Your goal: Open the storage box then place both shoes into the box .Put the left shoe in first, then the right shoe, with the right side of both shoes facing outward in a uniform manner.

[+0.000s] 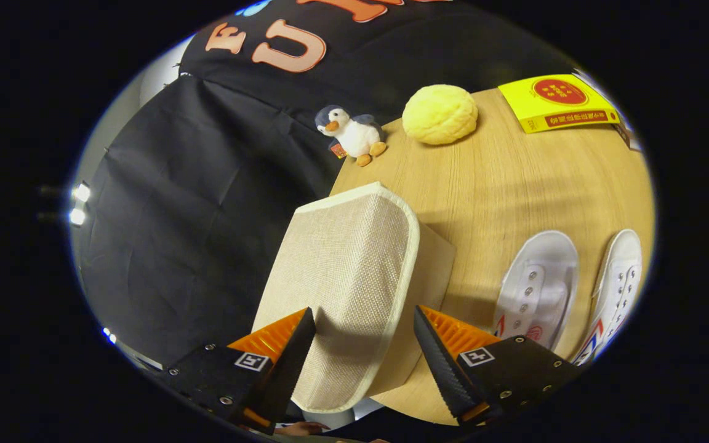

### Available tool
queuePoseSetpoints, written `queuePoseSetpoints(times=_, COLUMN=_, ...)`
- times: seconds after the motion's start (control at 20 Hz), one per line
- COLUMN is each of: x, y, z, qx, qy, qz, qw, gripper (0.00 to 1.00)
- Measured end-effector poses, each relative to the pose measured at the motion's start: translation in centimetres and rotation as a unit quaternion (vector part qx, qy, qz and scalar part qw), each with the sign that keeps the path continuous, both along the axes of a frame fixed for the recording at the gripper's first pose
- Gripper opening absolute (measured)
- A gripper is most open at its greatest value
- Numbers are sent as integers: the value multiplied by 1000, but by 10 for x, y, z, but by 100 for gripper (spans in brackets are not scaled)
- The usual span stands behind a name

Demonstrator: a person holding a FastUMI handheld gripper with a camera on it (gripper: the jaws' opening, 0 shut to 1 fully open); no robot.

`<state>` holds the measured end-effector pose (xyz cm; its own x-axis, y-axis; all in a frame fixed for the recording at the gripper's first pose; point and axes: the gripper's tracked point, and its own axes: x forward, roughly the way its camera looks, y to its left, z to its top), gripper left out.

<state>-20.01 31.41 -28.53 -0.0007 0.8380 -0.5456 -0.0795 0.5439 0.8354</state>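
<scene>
Lifting of the storage box lid appears to be the step in hand: the fabric lid is tilted up between the fingers of the claw, which are spread apart with no clear press on it. Two white shoes are laid side by side on the counter at three o'clock of the box, within easy reach for loading.

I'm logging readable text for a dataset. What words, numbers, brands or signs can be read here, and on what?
Nothing reads clearly enough to quote.
Yellow box: print on red seal and strip, blurred.
White shoe and second shoe: side marks, too small.
Penguin toy: tag, too small.
Gripper, jaws open astride the storage box lid: square markers, no words.
</scene>
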Motion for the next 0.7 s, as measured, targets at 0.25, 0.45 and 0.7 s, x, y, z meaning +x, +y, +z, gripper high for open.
queuePoseSetpoints(times=0.25, x=-5, y=5, z=6, qx=22, qy=38, qz=-3, qw=999, gripper=96)
queuePoseSetpoints(times=0.45, x=-1, y=0, z=32, qx=43, qy=44, qz=-18, qw=998, gripper=93)
queuePoseSetpoints(times=0.7, x=15, y=4, z=90, qx=90, qy=26, qz=-49, qw=994, gripper=88)
